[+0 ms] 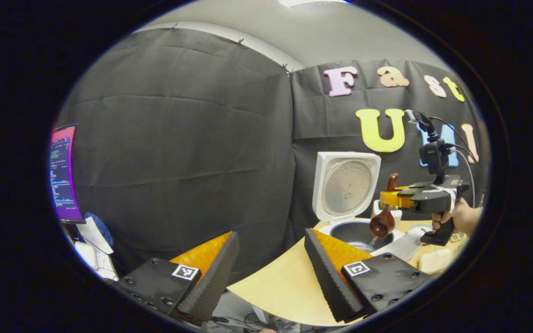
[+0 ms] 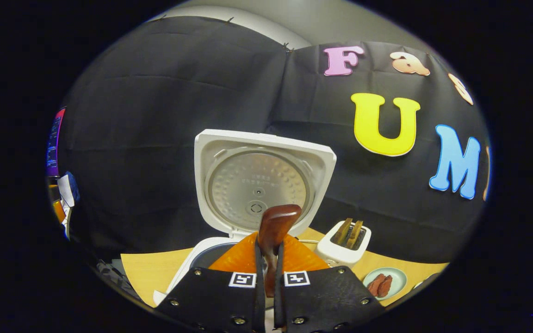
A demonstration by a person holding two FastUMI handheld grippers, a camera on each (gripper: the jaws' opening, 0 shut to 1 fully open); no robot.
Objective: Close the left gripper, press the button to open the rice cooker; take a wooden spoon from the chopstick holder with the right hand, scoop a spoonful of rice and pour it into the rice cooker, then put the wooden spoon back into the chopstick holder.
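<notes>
Two grippers, one spoon over the pot

Your right gripper (image 2: 267,273) has its jaws clenched on the wooden spoon (image 1: 383,217), bowl tipped above the open rice cooker (image 1: 346,187) on the bench (image 1: 280,282). Your left gripper (image 1: 266,268) hangs nearby, jaws released.

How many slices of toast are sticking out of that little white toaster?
2: both stand side by side in the slots of the toaster, right of the open rice cooker. More may sit hidden inside.

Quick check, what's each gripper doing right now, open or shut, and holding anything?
Left gripper: open, fingers spread wide, holding nothing.
Right gripper: shut on the wooden spoon, with the bowl tipped down over the open rice cooker.
</notes>
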